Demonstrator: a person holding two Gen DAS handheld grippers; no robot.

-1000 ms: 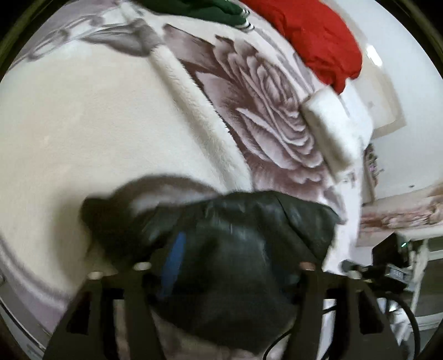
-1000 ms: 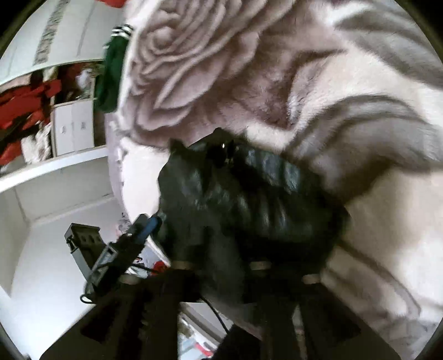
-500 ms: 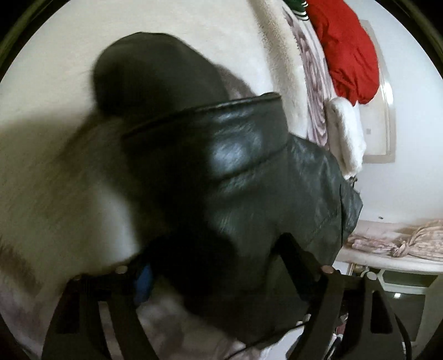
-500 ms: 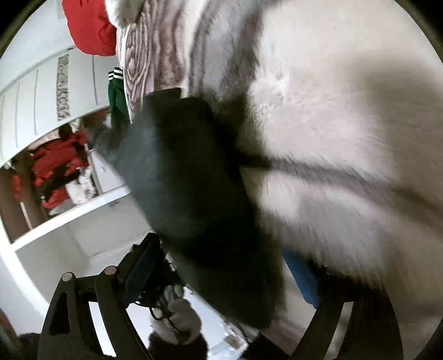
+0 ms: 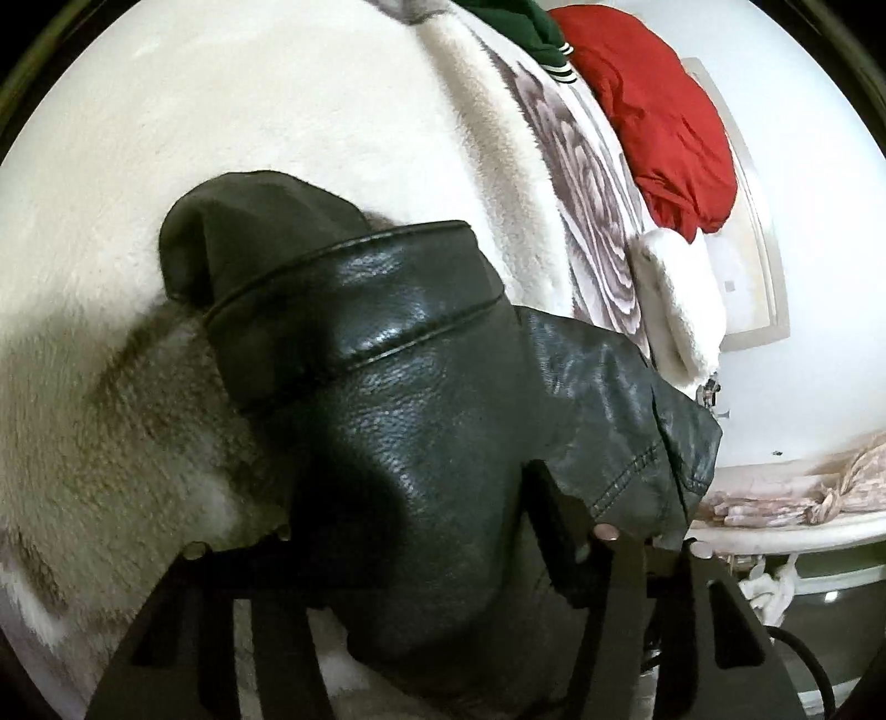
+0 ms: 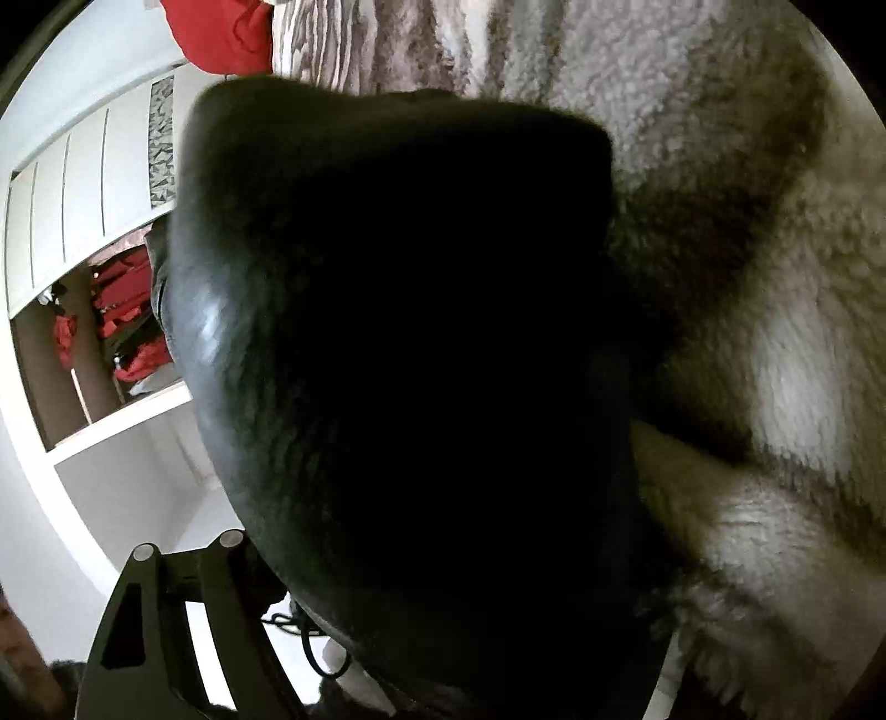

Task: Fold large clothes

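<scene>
Leather jacket [image 5: 421,421], black and grained, fills the near part of both wrist views, bunched up against the lenses and draped over the plush blanket [image 5: 194,138] that covers the bed. In the left view the left gripper [image 5: 410,554] has its fingers wide apart with a thick fold of the jacket bulging between them; whether the pads actually press the leather I cannot tell. In the right view the right gripper [image 6: 354,587] shows one finger at the near left, the other hidden behind the dark mass, so its state cannot be read either.

Judging by the sheen and the stitched double seam, the jacket is likely heavy, fairly stiff and a little slick; it should hold broad folds but resist sharp creases. A firm hold on a seamed hem or collar edge looks safer than pinching a smooth panel, which may slide out.

Farther off on the blanket lie a red garment [image 5: 664,127] and a green garment [image 5: 515,22], with a white fluffy roll [image 5: 675,299] at the right edge.
</scene>
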